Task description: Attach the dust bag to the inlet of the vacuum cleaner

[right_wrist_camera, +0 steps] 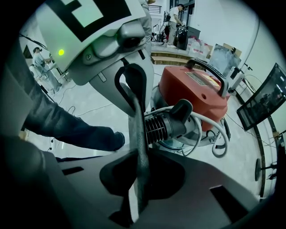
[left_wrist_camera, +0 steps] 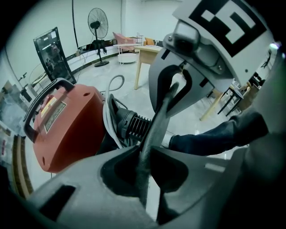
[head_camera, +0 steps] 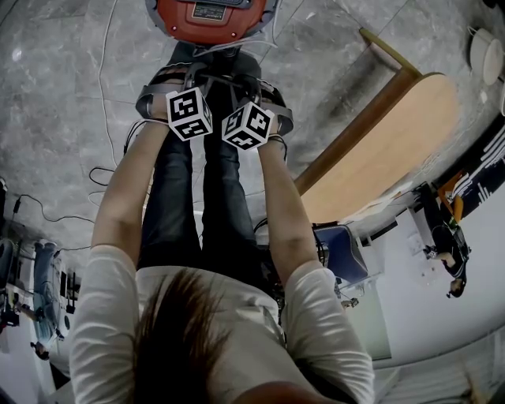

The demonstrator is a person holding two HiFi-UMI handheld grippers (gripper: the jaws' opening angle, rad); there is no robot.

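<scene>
Grey marble floor [head_camera: 63, 95] lies below; both the left gripper [left_wrist_camera: 143, 154] and right gripper [right_wrist_camera: 140, 156] pinch one thin dark-grey sheet [left_wrist_camera: 157, 120], apparently the dust bag, edge-on. Such a slim hold could slip or tear. Beyond, a black ribbed hose cuff [right_wrist_camera: 163, 125] and looping white cable [left_wrist_camera: 107, 120] crowd the round red vacuum cleaner [right_wrist_camera: 201, 94]; a wooden table [head_camera: 394, 134] stands farther off.

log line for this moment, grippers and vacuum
left gripper shut | right gripper shut | side by side near vacuum | bag not seen
</scene>
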